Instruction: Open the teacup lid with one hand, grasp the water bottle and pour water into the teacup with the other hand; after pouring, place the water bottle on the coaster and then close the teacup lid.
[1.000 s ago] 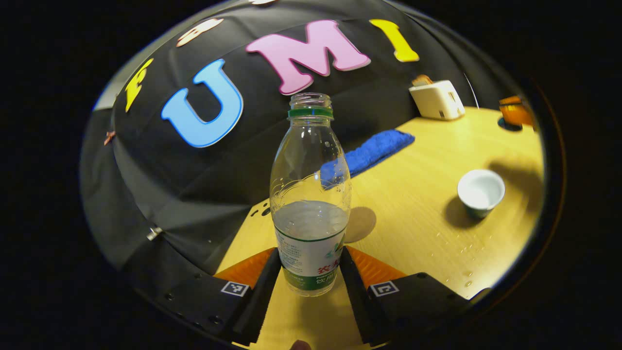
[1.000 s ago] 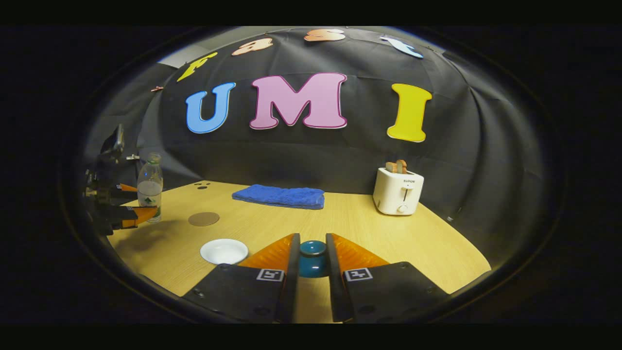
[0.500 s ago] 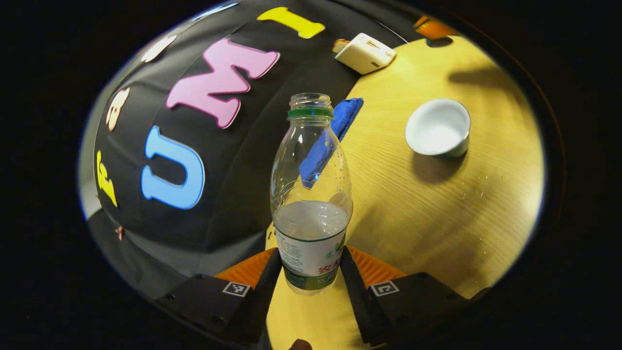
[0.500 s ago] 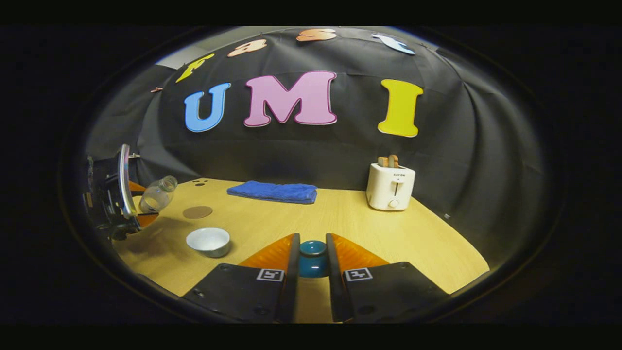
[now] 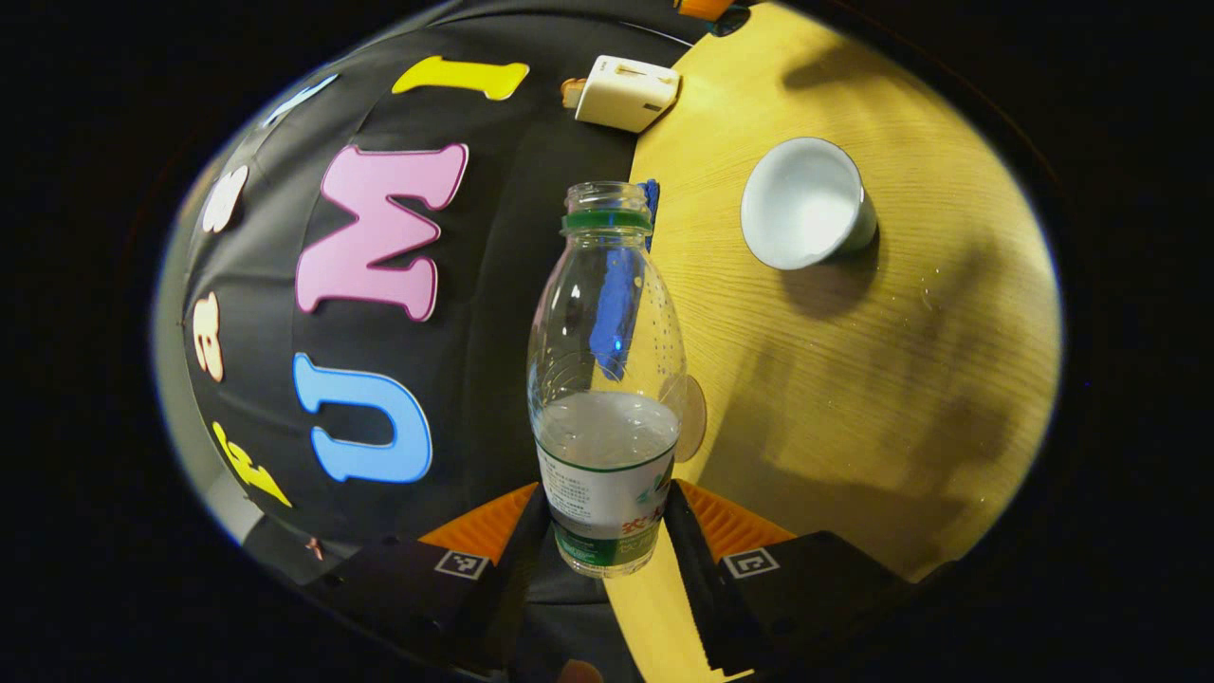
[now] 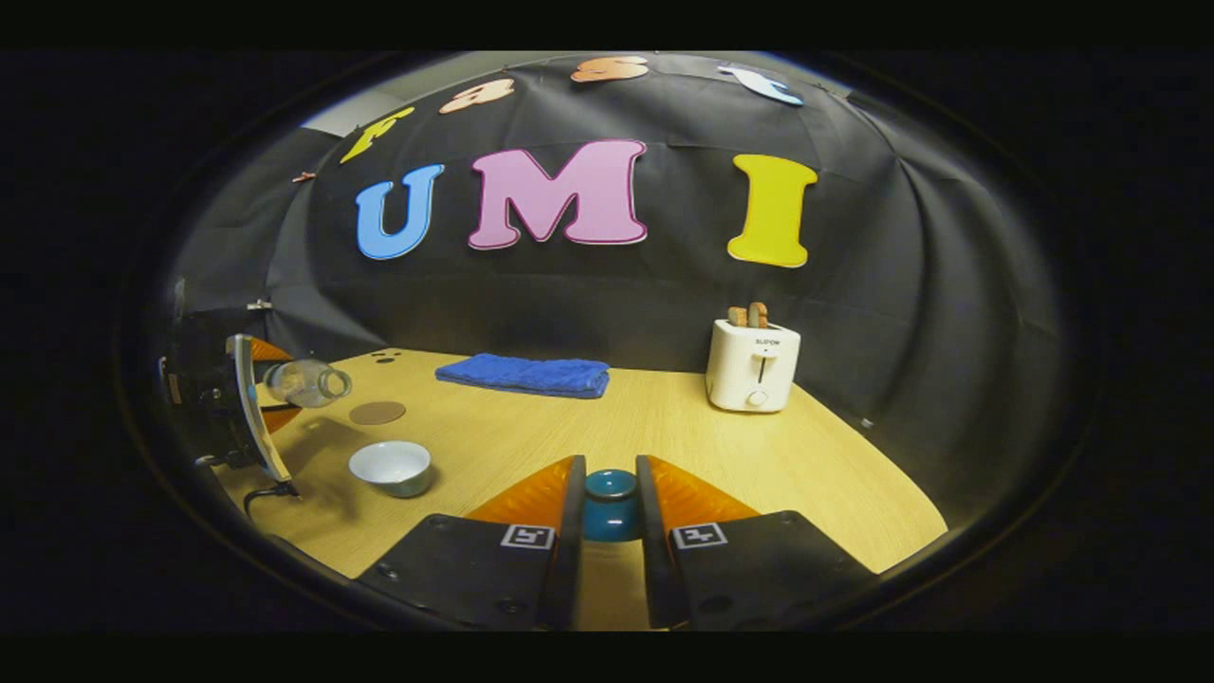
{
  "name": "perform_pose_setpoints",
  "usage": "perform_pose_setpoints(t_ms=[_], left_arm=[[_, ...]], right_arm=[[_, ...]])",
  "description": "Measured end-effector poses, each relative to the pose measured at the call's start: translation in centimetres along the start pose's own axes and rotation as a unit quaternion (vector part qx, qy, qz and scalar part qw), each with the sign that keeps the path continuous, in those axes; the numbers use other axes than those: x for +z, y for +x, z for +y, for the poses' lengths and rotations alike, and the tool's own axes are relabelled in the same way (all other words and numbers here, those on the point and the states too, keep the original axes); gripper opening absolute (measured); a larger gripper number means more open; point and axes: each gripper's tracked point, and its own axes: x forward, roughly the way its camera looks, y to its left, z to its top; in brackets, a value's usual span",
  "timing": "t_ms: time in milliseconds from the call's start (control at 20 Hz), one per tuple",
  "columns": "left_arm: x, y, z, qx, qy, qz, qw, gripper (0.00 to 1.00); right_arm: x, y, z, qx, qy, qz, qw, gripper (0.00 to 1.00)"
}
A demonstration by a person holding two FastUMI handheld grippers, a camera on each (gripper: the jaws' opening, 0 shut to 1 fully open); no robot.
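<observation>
Clear plastic shows between the left tongs (image 5: 607,531) in the left gripper view: the water bottle (image 5: 607,379), uncapped and partly full, is clamped by both fingers at its labelled lower part. The scene around it appears rolled sideways, so the bottle is tipped over above the wooden surface (image 5: 854,379). To the right of the bottle's neck sits the teacup (image 5: 804,204), its white inside uncovered. A round coaster (image 5: 695,417) peeks out just behind the bottle's body. Farther off lie a blue towel (image 5: 650,194) and a white toaster (image 5: 626,90).

In the right gripper view, the right tongs (image 6: 609,512) are closed narrowly on the teal teacup lid (image 6: 609,505), both fingers pressing its sides, held low over the surface (image 6: 664,436). At the far left, the left tongs (image 6: 270,384) hold the bottle (image 6: 308,382) nearly horizontal, its mouth pointing right, above and a little behind the teacup (image 6: 391,467). The coaster (image 6: 377,413) lies flat on the surface just beyond the cup. The folded towel (image 6: 524,375) rests near the back wall, and the toaster (image 6: 754,364) stands to its right with toast in its slots.
</observation>
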Motion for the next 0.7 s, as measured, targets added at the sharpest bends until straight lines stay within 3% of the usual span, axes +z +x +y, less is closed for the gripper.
perform_pose_setpoints(t_ms=[700], left_arm=[[0.1, 1.5, 1.6, 0.034, 0.115, -0.015, 0.993, 0.74]], right_arm=[[0.1, -0.4, -0.7, -0.004, -0.007, -0.007, 1.000, 0.30]])
